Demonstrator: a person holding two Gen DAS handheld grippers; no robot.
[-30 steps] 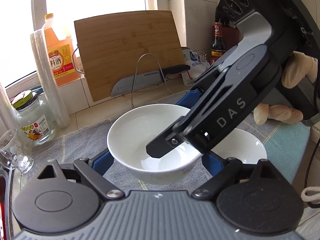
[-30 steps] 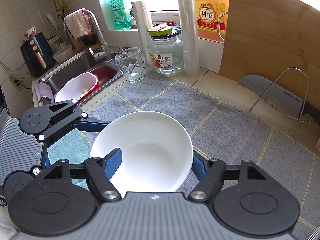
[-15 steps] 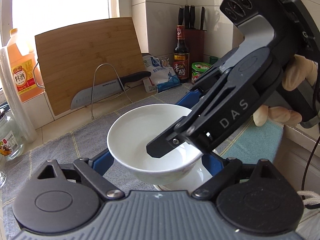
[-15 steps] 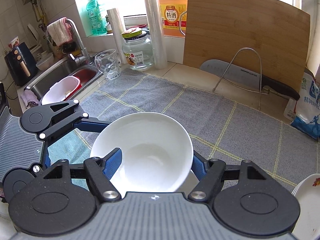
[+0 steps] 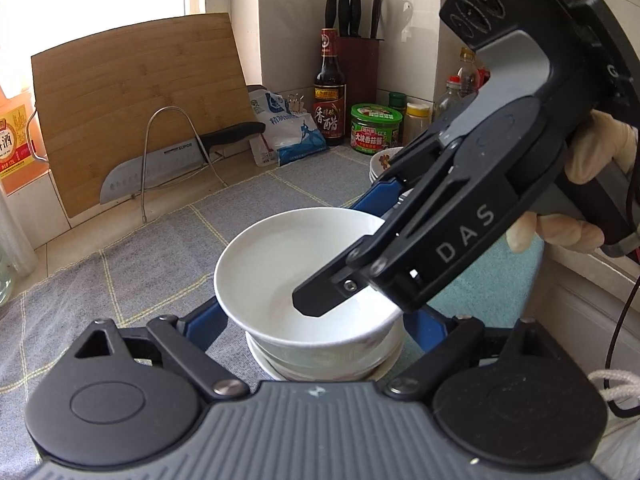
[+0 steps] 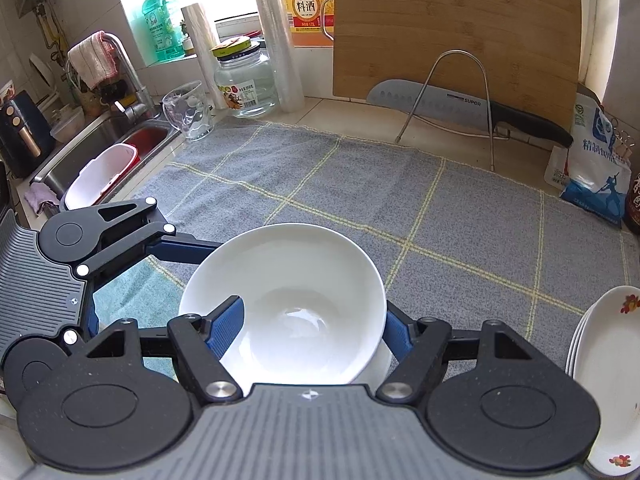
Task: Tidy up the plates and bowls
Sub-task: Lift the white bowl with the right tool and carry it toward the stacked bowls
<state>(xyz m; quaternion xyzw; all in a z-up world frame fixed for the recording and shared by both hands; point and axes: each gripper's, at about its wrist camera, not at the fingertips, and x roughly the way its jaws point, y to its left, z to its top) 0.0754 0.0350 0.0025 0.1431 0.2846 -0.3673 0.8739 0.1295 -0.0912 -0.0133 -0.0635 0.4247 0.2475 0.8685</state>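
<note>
I hold a plain white bowl with both grippers above the grey checked mat. My left gripper clamps it from both sides, blue pads on its outer wall. My right gripper is shut on its near rim, with one finger inside the bowl and the other outside. Directly under it sits a second white bowl on a white dish. I cannot tell whether the two bowls touch. A stack of flowered plates stands to the right.
A bamboo cutting board and a knife on a wire rack stand at the back. The sink, a glass and a jar are on the left. Sauce bottles and a salt bag fill the corner. A gloved hand grips the right tool.
Both grippers carried the white bowl to the right across the mat. The second bowl, earlier behind and to the right, now lies directly beneath it. Both grips are unchanged.
</note>
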